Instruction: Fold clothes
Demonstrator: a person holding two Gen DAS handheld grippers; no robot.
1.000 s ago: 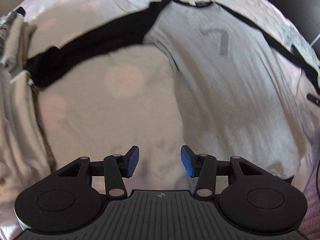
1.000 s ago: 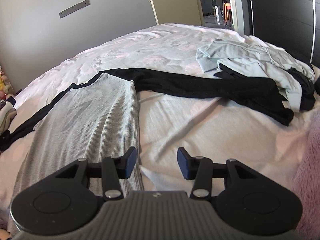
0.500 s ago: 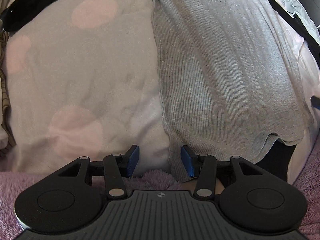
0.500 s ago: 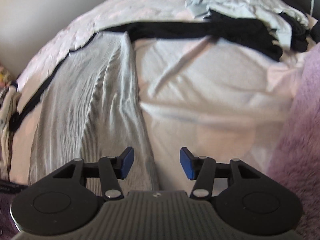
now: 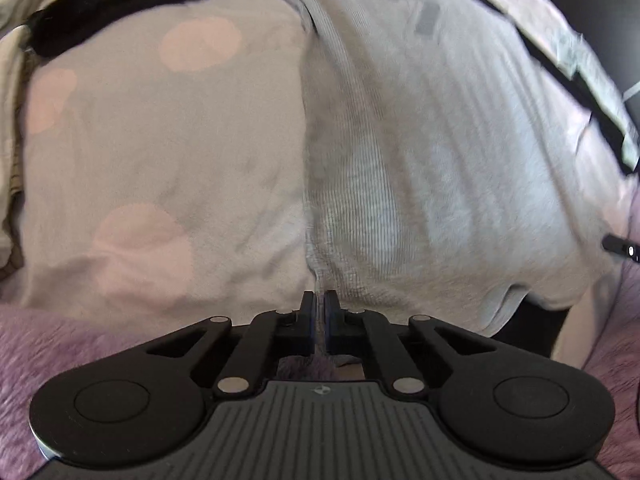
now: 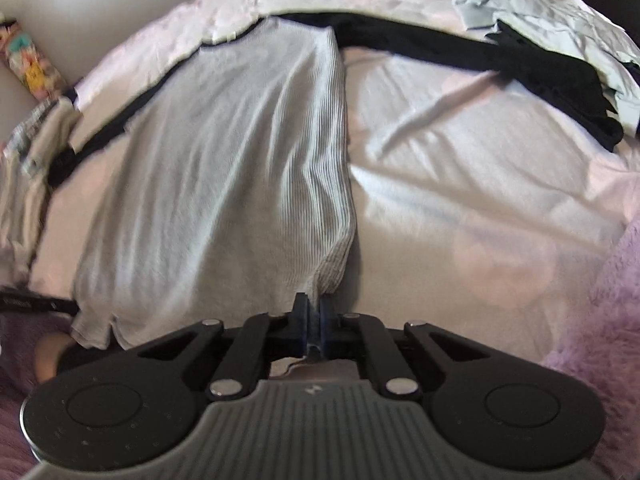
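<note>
L gripper [image 5: 319, 304] was clenched on the hem corner of the grey ribbed shirt w/ black sleeves [image 5: 420, 152]; R gripper [image 6: 313, 312] gripped the other hem corner. Shirt lay flat across the white pink-dotted bed cover [image 6: 460, 184], hem at its near edge.

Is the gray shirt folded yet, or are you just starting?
Just starting. Done: the gray shirt lies spread flat on the bed, black sleeves out to the sides. In hand: the left tool and the right tool are each shut on a bottom corner of its hem. Left: every fold, since none shows yet, plus the pale garment heaped at the far side.
</note>
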